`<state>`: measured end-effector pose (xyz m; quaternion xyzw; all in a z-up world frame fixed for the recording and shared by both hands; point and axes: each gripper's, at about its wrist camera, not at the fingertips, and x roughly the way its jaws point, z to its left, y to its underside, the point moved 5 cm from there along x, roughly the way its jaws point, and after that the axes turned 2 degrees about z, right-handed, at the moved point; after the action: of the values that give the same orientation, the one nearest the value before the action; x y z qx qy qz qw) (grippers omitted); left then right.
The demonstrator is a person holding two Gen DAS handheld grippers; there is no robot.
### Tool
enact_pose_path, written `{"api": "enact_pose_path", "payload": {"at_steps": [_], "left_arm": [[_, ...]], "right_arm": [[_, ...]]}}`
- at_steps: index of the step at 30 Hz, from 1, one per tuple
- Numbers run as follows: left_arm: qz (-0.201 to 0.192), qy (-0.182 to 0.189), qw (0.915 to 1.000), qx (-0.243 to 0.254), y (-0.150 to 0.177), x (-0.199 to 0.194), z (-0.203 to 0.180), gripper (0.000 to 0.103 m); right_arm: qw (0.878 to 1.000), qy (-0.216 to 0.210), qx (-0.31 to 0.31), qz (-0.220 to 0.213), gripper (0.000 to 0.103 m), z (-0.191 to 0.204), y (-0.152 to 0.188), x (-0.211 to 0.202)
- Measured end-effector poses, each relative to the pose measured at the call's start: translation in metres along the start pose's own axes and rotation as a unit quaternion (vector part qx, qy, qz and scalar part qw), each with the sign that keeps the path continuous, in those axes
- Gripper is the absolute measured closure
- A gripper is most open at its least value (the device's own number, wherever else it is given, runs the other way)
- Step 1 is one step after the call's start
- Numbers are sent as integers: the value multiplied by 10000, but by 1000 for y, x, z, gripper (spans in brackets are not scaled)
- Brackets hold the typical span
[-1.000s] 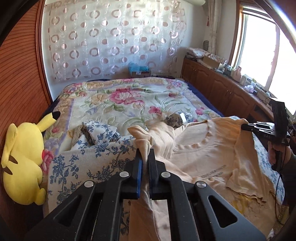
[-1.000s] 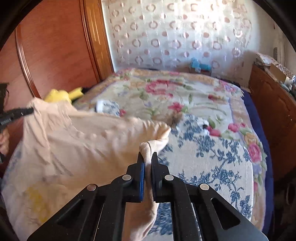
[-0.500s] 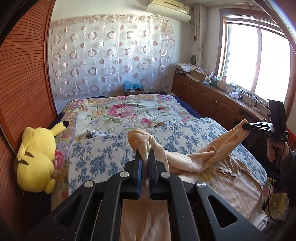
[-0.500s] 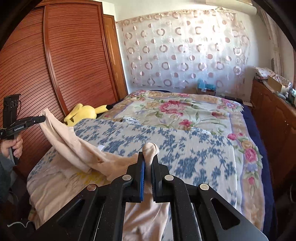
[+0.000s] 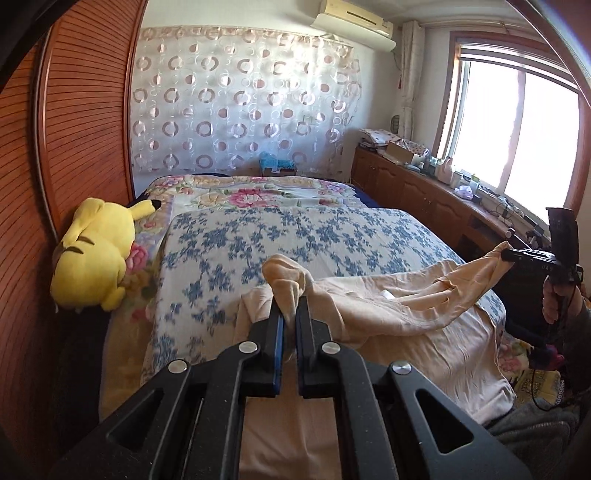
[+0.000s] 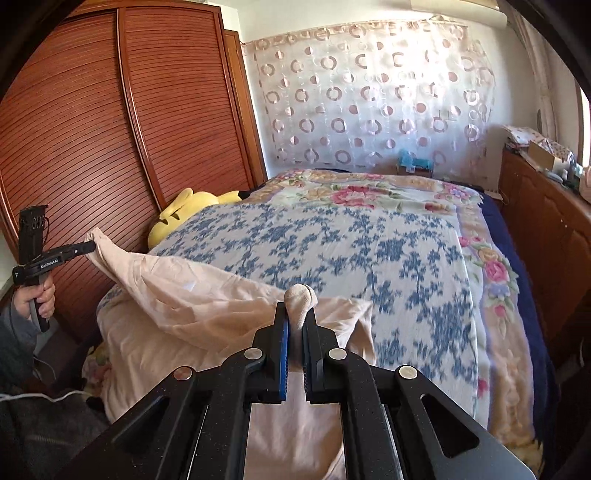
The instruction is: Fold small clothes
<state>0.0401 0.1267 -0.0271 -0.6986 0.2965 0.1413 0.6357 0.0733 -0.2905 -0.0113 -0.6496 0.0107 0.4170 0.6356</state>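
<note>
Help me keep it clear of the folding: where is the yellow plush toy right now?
The yellow plush toy lies at the bed's left edge against the wooden wardrobe, beyond the peach shirt; the right wrist view shows it left of centre.

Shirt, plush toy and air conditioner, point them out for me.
shirt (image 5: 388, 306), left wrist view, its draped middle.
plush toy (image 5: 92, 254), left wrist view, its yellow body.
air conditioner (image 5: 352, 18), left wrist view, its front panel.
</note>
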Motion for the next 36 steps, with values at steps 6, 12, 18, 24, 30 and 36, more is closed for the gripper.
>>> {"api": "enact_pose_path", "payload": {"at_steps": [6,12,18,24,30,36], "left_arm": [[147,-25,9999,-78,26,-17,-7,97],[449,-69,9989,-149,55,-5,-2,97],[611,-117,9980,-64,61,1,-6,96],[451,-147,9989,21,50,-7,-7,52],[438,-194,9988,-98,45,0,2,22],[575,-218,9981,-77,47,17,3,22]], "right_arm": [[9998,8,53,193,97,11,17,-27],[9985,54,81,532,97,18,34,-21],[9960,159,145,862,97,16,48,-7],[9963,115,149,839,97,19,46,-12],[9964,174,12,824,94,17,46,-12],[9953,331,-141,901,78,19,45,-18]]}}
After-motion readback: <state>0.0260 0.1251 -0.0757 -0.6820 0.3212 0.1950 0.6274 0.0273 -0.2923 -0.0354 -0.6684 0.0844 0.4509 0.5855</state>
